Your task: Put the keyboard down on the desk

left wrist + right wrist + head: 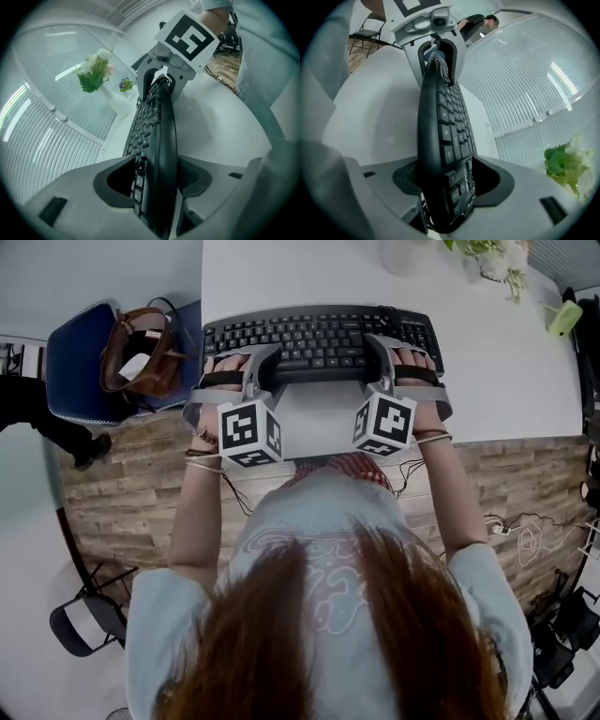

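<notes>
The keyboard lies on the white counter, close to its near edge. Its front rim sits between the jaws of the left hand-held gripper and the right hand-held gripper, both open, with a gap on the key side. If either is drawn back askew, a jaw could catch the rim and drag the keyboard toward that edge.

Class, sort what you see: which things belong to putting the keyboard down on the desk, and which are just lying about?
Job:
keyboard
desk
left gripper, right gripper, each with the keyboard between its open jaws

Lying about:
brown handbag
blue chair
flowers
floor cables
</notes>
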Tool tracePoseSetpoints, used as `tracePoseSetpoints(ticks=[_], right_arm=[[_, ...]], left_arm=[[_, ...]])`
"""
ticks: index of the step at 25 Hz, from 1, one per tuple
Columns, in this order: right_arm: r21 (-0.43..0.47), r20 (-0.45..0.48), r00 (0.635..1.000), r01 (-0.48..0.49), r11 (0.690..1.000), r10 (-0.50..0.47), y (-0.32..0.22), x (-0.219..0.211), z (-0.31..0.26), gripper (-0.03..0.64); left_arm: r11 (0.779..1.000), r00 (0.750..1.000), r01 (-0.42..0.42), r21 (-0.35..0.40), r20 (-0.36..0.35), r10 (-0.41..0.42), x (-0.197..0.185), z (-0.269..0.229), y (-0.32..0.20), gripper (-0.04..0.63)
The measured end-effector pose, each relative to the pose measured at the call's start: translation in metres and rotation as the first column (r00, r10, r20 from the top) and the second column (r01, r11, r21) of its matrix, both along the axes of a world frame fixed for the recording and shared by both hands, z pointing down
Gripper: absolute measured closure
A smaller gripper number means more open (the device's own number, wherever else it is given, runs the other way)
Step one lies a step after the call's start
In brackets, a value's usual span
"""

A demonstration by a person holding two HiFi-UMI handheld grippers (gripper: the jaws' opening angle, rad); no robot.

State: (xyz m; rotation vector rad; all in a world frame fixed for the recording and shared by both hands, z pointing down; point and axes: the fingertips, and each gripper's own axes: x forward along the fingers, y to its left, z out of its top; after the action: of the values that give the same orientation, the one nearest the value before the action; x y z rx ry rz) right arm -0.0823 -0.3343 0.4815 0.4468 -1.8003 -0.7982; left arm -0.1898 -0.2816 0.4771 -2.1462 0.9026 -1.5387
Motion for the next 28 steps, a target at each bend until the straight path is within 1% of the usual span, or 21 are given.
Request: tracePoseSetpoints(ticks=[9, 22, 28], right_arm=[[-0.015, -0.011, 1.0, 0.002, 1.0, -0.002, 0.01, 0.002, 0.002, 0.357], [-0.031, -0.005, 1.0, -0.009, 0.999, 0.009, 0.022, 0.004, 0.002, 0.367], [-0.052, 0.03, 0.999, -0.018, 0.999, 0.019, 0.03, 0.006, 0.003, 0.376]], left_arm=[[0.999, 0.999, -0.018, -0.03, -0.027, 0.018, 0.009, 0.001, 0.009, 0.39], [0.999, 0.998, -0.018, -0.034, -0.054, 0.017, 0.014, 0.005, 0.017, 0.388], [0.999, 0.998, -0.013, -0.033, -0.068, 0.011, 0.014, 0.006, 0.022, 0.39]])
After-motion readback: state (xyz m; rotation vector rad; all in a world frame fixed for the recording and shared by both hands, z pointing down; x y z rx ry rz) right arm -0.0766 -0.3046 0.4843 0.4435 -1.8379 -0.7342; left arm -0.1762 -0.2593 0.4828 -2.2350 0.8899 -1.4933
